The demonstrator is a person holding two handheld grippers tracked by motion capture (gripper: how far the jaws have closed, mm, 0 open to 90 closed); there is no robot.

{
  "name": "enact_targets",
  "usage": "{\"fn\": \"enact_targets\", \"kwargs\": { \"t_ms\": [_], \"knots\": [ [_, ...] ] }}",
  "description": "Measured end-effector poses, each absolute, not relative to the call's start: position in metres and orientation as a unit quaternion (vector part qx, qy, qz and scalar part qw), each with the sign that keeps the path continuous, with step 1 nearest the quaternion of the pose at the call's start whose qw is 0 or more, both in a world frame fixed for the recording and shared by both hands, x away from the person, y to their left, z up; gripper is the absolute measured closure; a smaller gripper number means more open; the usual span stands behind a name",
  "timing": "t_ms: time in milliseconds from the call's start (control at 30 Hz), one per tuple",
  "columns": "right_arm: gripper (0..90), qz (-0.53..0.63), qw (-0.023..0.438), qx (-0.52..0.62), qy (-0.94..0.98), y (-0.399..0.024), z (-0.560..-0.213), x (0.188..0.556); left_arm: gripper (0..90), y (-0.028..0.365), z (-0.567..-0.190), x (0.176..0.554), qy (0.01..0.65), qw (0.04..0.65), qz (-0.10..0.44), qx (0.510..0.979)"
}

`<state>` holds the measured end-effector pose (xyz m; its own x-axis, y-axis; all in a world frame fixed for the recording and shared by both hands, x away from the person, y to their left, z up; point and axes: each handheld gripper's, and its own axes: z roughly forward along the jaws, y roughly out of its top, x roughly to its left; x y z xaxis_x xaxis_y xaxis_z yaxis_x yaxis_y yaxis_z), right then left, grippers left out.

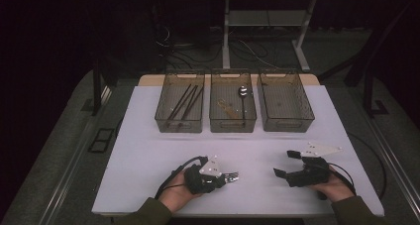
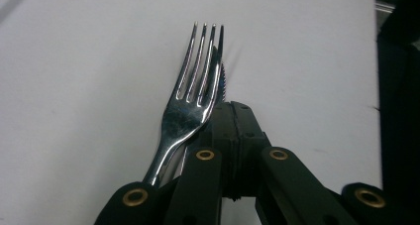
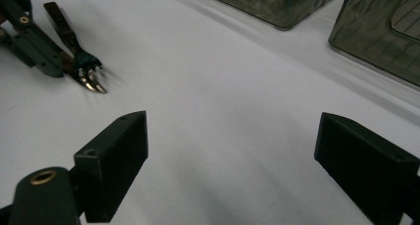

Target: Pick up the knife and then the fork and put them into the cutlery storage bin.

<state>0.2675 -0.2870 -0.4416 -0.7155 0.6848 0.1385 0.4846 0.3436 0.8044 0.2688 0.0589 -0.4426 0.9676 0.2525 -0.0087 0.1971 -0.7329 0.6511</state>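
A silver fork (image 2: 195, 91) sticks out past the tips of my left gripper (image 2: 233, 113), tines pointing away, just over the white table. The jaws are pressed together, the fork's neck lies along their left side, and its handle runs back under the linkage. In the high view the left gripper (image 1: 221, 179) is near the table's front edge at centre-left, with the fork (image 1: 231, 176) pointing right. My right gripper (image 1: 286, 163) hangs at front right with jaws wide apart and nothing between them. The right gripper view shows the right gripper (image 3: 232, 150) over bare table, with the fork (image 3: 91, 79) farther off.
Three translucent bins stand in a row at the back of the white table (image 1: 148, 150). The left bin (image 1: 180, 102) holds dark chopsticks, the middle bin (image 1: 233, 102) a spoon and a wooden utensil, and the right bin (image 1: 286, 102) looks bare. Cables lie on the floor behind.
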Motion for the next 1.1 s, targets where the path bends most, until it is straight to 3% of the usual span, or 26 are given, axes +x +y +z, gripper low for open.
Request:
{"fn": "enact_targets", "kwargs": {
  "t_ms": [400, 500, 600, 800, 1100],
  "knots": [
    [13.2, 0.446, 0.109, 0.357, 0.813, -0.286, -0.442, 0.267, 89.5, 0.051, -0.444, 0.289, 0.17, 0.36, 0.065, 0.915],
    [13.2, 0.448, 0.109, 0.356, 0.813, -0.286, -0.441, 0.267, 89.0, 0.061, -0.435, 0.29, 0.182, 0.384, 0.046, 0.904],
    [13.2, 0.448, 0.109, 0.356, 0.813, -0.287, -0.441, 0.267, 83.0, 0.08, -0.424, 0.292, 0.188, 0.393, 0.055, 0.898],
    [13.1, 0.448, 0.107, 0.355, 0.813, -0.286, -0.441, 0.267, 76.0, 0.121, -0.424, 0.3, 0.217, 0.384, 0.054, 0.896],
    [13.2, 0.448, 0.108, 0.355, 0.814, -0.286, -0.441, 0.267, 72.5, 0.123, -0.434, 0.3, 0.208, 0.359, 0.059, 0.908]
  ]
}}
